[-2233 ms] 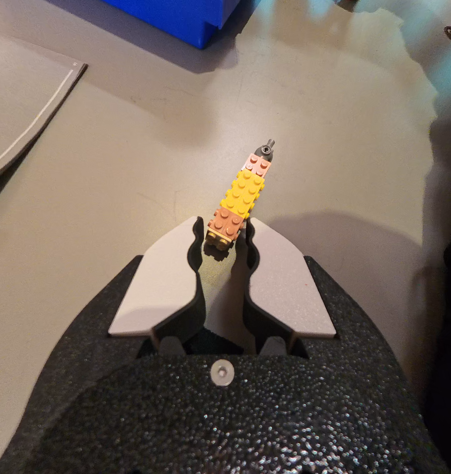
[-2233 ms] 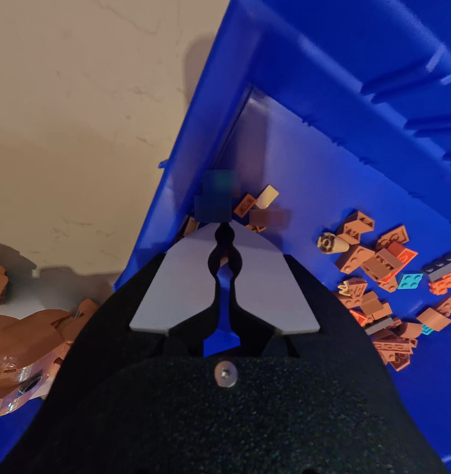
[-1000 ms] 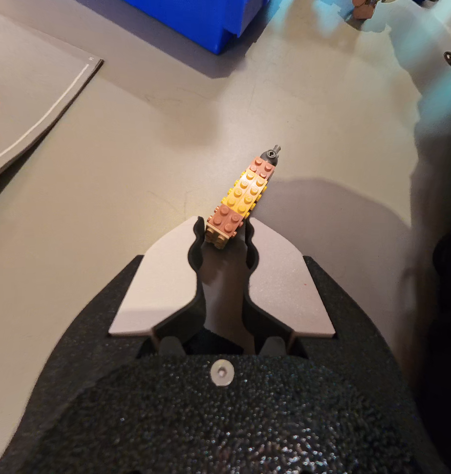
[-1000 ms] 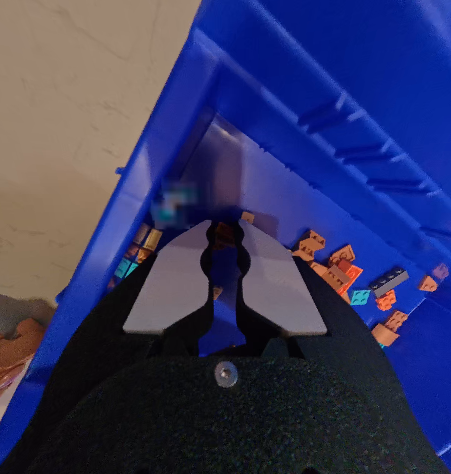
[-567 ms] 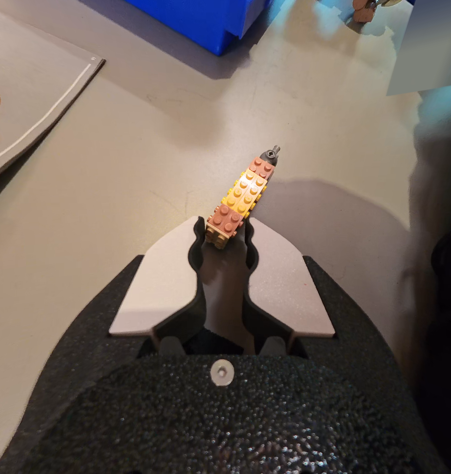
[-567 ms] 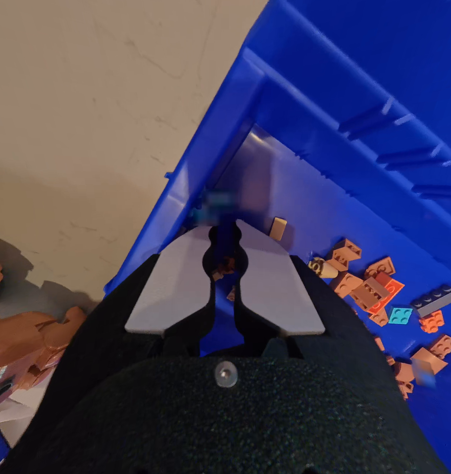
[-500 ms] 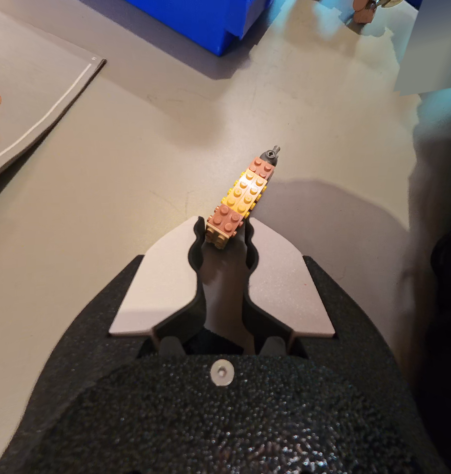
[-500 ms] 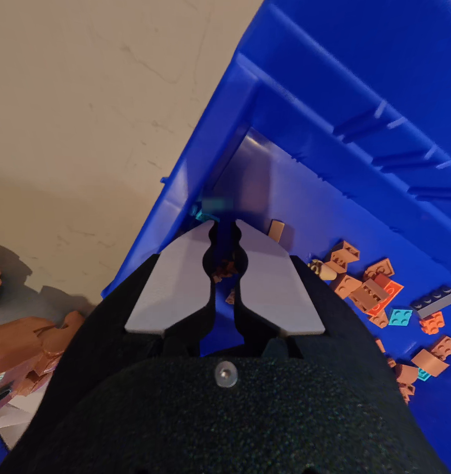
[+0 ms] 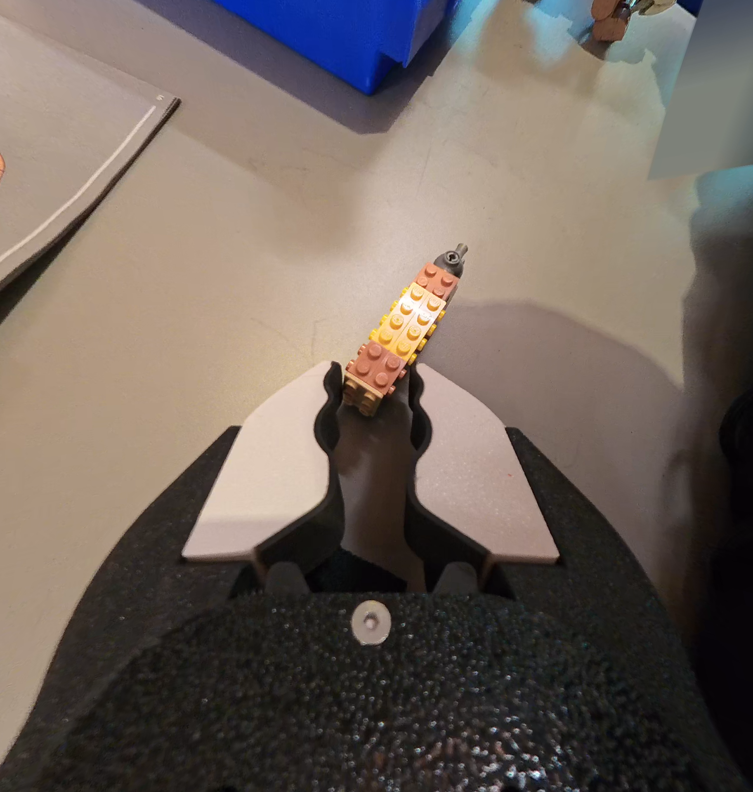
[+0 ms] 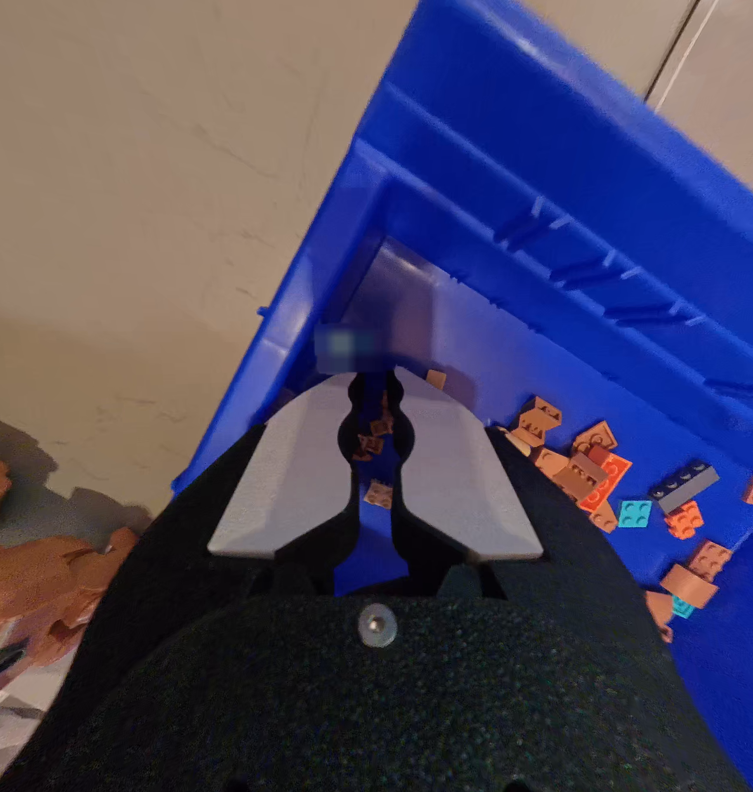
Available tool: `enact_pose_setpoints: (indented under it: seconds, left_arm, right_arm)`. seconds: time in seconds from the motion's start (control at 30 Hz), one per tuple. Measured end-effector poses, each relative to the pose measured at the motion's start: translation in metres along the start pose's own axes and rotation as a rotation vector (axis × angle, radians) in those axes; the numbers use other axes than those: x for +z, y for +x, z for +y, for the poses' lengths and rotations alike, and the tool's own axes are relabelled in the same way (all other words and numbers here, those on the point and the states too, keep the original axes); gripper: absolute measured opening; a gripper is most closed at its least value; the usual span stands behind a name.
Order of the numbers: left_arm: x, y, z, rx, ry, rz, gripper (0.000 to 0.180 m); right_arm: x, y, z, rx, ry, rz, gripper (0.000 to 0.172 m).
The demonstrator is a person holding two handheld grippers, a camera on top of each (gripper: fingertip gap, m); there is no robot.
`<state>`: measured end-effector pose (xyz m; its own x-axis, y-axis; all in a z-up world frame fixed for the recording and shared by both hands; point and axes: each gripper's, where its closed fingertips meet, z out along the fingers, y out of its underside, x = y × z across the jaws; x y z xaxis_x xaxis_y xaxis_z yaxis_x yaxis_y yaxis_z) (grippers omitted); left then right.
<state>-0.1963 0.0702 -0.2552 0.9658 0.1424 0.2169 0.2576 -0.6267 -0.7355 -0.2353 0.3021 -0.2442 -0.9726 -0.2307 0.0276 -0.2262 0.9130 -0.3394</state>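
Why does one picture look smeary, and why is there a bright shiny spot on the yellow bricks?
Right wrist view: the blue bin and its loose bricks look smeared, likely motion blur. Left wrist view: sharp; light glares off the brick stack, and a big soft shadow lies on the table.

The brick stack [image 9: 402, 330] was a narrow studded bar, reddish-brown at each end, yellow in the middle, with a tan layer beneath and a dark grey knob at its far tip. It angled away to the right over the grey surface [image 9: 194, 300], its near end clamped between the fingers [image 9: 413, 377] of the left gripper [image 9: 372, 379].

The loose bricks [image 10: 580, 471], mostly brown and orange with a few teal, lay scattered on the floor of the blue bin [image 10: 516, 180], and the narrowly parted right gripper [image 10: 373, 379] hovered above them near the bin's corner.
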Motion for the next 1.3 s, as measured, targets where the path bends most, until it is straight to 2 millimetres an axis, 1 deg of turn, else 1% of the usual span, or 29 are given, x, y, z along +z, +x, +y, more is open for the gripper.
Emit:
enact_pose_setpoints:
  seconds: [0.07,0.3,0.63,0.73,0.8,0.93,1.1,1.17,1.3]
  left_arm:
    - [0.000,0.000,0.000,0.000,0.000,0.000,0.029]
    - [0.000,0.000,0.000,-0.005,0.001,0.002,0.029]
    - [0.000,-0.001,0.000,-0.014,0.004,0.002,0.027]
    - [0.000,-0.002,-0.001,-0.016,0.004,0.003,0.027]
    - [0.000,-0.002,-0.001,-0.015,0.004,0.003,0.027]
    - [0.000,-0.001,0.000,-0.011,0.003,0.000,0.027]
    - [0.000,-0.001,0.000,-0.002,0.000,-0.004,0.027]
    - [0.000,0.000,0.000,0.007,-0.002,-0.008,0.027]
    - [0.001,0.000,0.001,0.014,-0.006,-0.012,0.027]
  right_arm:
    - [-0.002,-0.003,-0.004,0.013,0.029,-0.023,0.010]
    - [0.001,-0.015,0.000,0.002,0.010,-0.109,0.009]
    - [0.007,-0.018,0.000,-0.009,0.044,-0.113,0.009]
    - [0.009,-0.021,-0.003,-0.009,0.067,-0.125,0.000]
    - [0.011,-0.023,-0.005,-0.009,0.076,-0.135,0.000]
    - [0.013,-0.022,-0.004,0.009,0.075,-0.120,0.000]
    - [0.008,-0.017,-0.001,0.016,0.054,-0.045,0.000]
    - [0.007,-0.018,-0.002,0.001,0.047,-0.030,0.006]
    - [0.008,-0.016,-0.002,-0.060,0.020,-0.006,0.011]
